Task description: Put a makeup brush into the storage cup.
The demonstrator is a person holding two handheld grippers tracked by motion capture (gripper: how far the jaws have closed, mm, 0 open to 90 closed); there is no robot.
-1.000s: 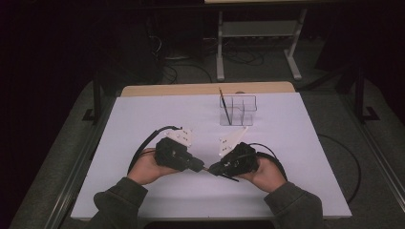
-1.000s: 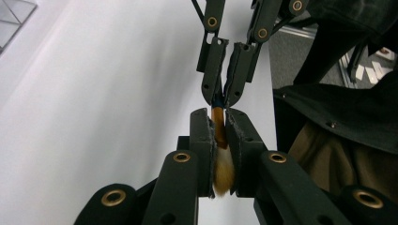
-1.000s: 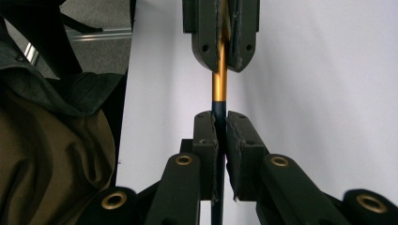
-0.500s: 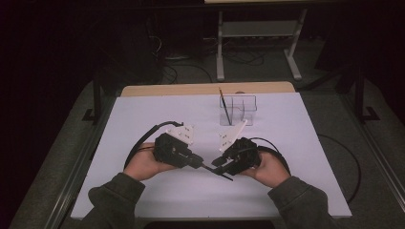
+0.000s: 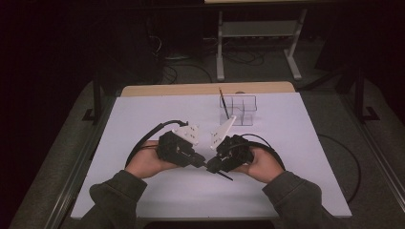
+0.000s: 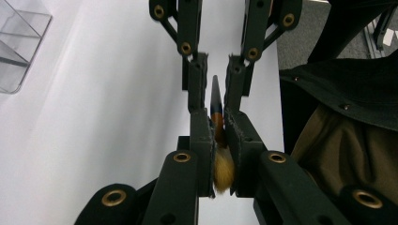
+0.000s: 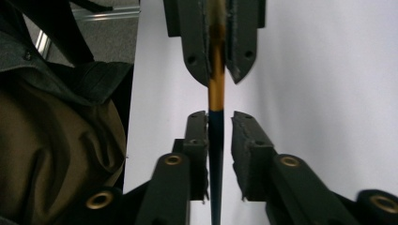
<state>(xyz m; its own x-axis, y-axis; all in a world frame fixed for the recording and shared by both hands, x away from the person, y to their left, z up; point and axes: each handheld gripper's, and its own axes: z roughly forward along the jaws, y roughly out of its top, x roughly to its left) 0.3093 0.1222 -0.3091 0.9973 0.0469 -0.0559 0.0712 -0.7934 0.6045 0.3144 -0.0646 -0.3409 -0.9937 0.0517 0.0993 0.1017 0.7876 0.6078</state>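
I am clamping my left gripper tight on the brush near its bristles, while my right gripper is standing slightly open around the handle, both low over the white table.

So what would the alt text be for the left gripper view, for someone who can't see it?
Two black jaws of the left gripper clamp a paintbrush near its tan bristles, while the right gripper faces it with jaws around the dark handle tip. Below lies a white table, with a clear organizer at upper left.
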